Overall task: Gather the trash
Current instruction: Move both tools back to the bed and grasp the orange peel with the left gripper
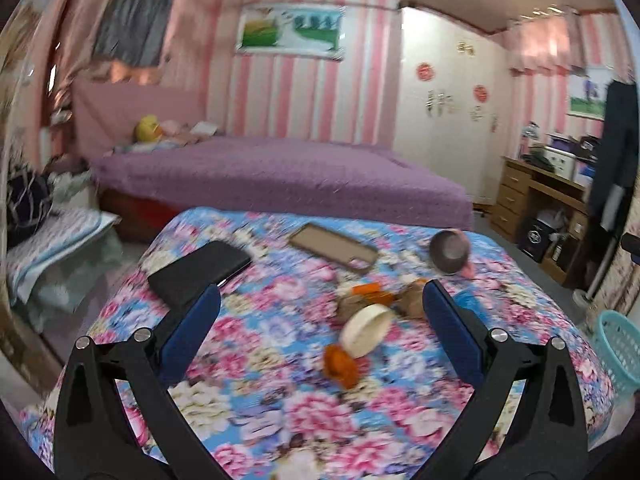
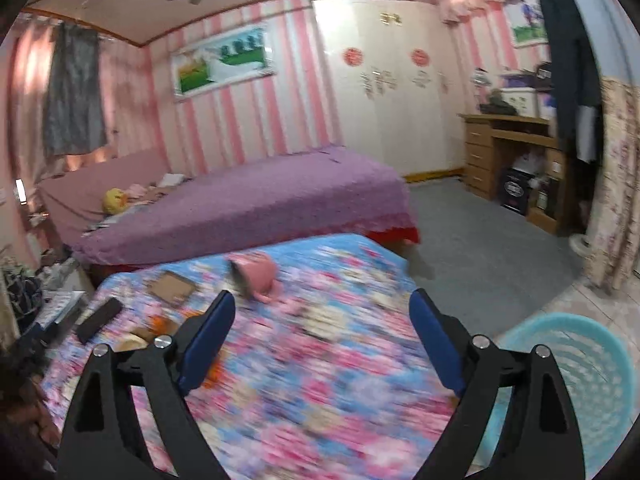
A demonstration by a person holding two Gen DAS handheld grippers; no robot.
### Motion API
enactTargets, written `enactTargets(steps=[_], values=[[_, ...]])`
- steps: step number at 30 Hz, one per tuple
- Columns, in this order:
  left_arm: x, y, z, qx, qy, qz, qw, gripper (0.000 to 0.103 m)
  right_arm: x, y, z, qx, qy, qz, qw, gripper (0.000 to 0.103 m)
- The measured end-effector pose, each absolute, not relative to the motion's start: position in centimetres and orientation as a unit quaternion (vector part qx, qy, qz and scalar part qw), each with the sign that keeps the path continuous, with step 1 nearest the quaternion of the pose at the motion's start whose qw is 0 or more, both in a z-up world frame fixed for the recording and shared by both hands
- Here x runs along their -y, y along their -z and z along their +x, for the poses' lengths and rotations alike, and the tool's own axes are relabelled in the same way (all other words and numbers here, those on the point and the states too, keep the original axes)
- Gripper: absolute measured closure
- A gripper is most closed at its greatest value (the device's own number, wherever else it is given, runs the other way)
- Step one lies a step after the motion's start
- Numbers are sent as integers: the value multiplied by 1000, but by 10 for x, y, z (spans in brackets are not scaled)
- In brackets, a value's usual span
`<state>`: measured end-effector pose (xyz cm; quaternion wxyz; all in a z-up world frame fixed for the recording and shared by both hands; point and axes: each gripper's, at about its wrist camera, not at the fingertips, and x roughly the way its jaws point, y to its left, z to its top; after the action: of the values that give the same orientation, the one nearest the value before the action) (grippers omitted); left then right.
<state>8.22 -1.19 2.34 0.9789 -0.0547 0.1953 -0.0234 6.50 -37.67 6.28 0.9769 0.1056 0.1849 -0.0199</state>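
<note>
Trash lies on a floral-covered table (image 1: pixel 280 420): an orange peel (image 1: pixel 340 364), a cream round lid or tape roll (image 1: pixel 366 330), brown crumpled scraps (image 1: pixel 412 300) and an orange bit (image 1: pixel 366 289). My left gripper (image 1: pixel 320 312) is open and empty, above the table just short of the trash. My right gripper (image 2: pixel 322 312) is open and empty over the table's right part. A teal mesh basket (image 2: pixel 576 384) stands on the floor at the right; it also shows in the left wrist view (image 1: pixel 620 348). The right wrist view is blurred.
On the table are a black wallet-like case (image 1: pixel 198 272), a brown phone case (image 1: pixel 334 246) and a tipped pink mug (image 1: pixel 450 256), which also shows in the right wrist view (image 2: pixel 256 274). A purple bed (image 1: pixel 280 172) stands behind. A wooden desk (image 2: pixel 516 152) is at the right.
</note>
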Motion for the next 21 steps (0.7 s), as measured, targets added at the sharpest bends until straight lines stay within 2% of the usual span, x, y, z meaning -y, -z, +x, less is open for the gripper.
enactTargets(steps=[4, 6, 9, 13, 21], values=[[3, -3, 94, -251, -9, -45, 967, 5, 328, -16, 76, -187, 25, 75, 979, 13], [1, 4, 95, -264, -4, -51, 963, 5, 316, 3, 84, -228, 46, 53, 971, 13], [-2, 6, 95, -271, 1, -49, 961, 5, 316, 3, 87, -220, 26, 91, 971, 10], [-11, 14, 100, -293, -17, -47, 955, 5, 301, 14, 100, -247, 17, 63, 967, 10], [-5, 32, 109, -330, 16, -64, 942, 6, 294, 11, 94, -242, 5, 53, 969, 10]])
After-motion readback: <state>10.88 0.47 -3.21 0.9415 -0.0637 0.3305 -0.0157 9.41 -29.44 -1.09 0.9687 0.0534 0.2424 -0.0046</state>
